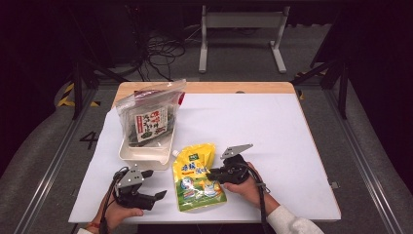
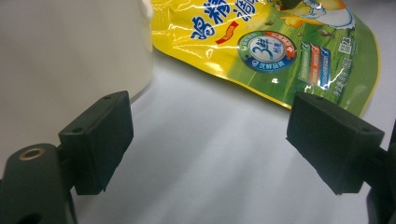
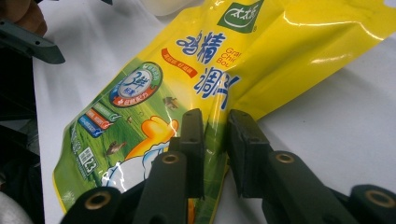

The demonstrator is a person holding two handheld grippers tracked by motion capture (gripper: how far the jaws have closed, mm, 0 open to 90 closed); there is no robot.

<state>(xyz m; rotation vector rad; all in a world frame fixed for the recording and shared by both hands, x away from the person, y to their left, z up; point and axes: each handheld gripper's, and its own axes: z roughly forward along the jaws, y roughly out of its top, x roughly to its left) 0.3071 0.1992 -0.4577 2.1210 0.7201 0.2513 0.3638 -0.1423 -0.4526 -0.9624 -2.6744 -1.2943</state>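
1. Right gripper view: my right gripper [image 3: 215, 154] pinches the edge of the glossy yellow-green seasoning pouch [image 3: 196, 88], which lies flat on the white table sheet [image 3: 336, 121].
2. Left gripper [image 2: 210, 144] spread, empty.
3. Risk: slick film slips out when I lift.

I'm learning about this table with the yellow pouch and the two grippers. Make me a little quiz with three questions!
1. True or false: the right gripper has its fingers pinched on the edge of the yellow seasoning pouch.
2. What lies in the white tub? A) a clear zip bag with a dark packet B) a red cup C) a spoon
3. Fill in: the left gripper is ____, with bare white table cover between its fingers.

Key: 1 true; 2 A; 3 open
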